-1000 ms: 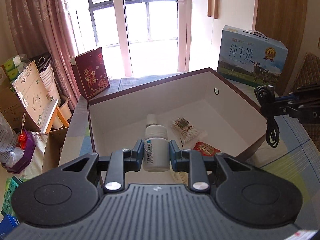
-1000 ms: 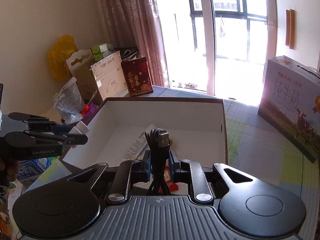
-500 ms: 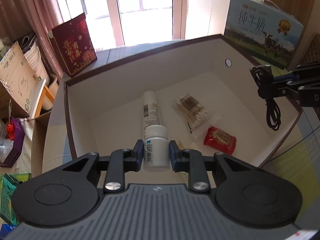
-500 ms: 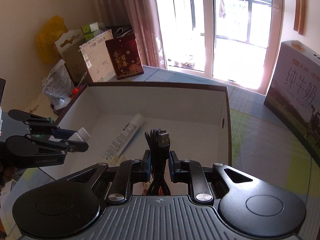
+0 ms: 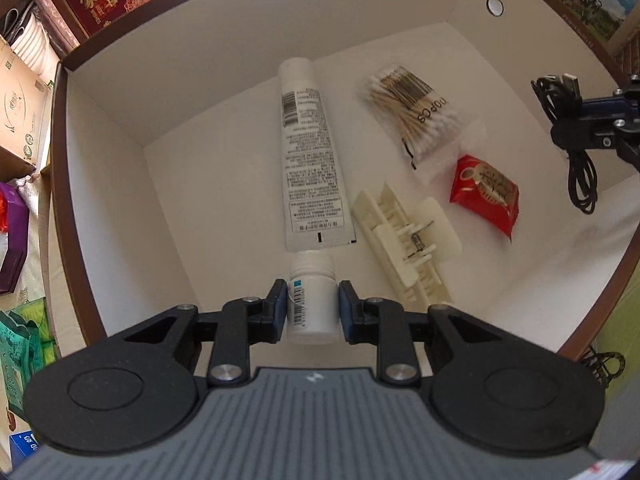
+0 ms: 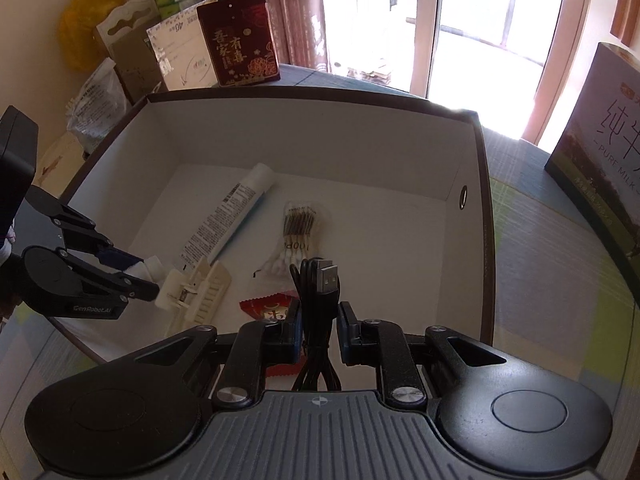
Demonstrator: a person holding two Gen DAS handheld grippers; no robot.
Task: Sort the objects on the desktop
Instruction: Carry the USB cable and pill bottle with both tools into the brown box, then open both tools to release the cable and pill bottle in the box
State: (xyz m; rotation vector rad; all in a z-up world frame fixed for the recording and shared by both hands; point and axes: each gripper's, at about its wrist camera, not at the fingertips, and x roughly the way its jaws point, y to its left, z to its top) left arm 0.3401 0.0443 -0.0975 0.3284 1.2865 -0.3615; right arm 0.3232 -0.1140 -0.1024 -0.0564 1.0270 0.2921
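Note:
My left gripper (image 5: 313, 308) is shut on a small white pill bottle (image 5: 311, 297) and holds it inside the white open box (image 5: 248, 40), near its front left. My right gripper (image 6: 318, 328) holds a coiled black USB cable (image 6: 318, 292) over the box's near right side; its jaws stand slightly apart around the cable. The cable (image 5: 576, 152) also shows in the left wrist view. In the box lie a white tube (image 5: 308, 156), a cotton swab pack (image 5: 416, 112), a red sachet (image 5: 486, 192) and a cream hair clip (image 5: 404, 240).
A dark red gift box (image 6: 240, 48) and cartons (image 6: 136, 52) stand beyond the box's far left corner. A milk carton box (image 6: 604, 140) stands on the right of the checked tablecloth (image 6: 540, 240). A window (image 6: 480, 20) is behind.
Both grippers have moved forward and down over the box. The pill bottle now sits low inside it, just in front of the tube; the cable hangs above the red sachet.

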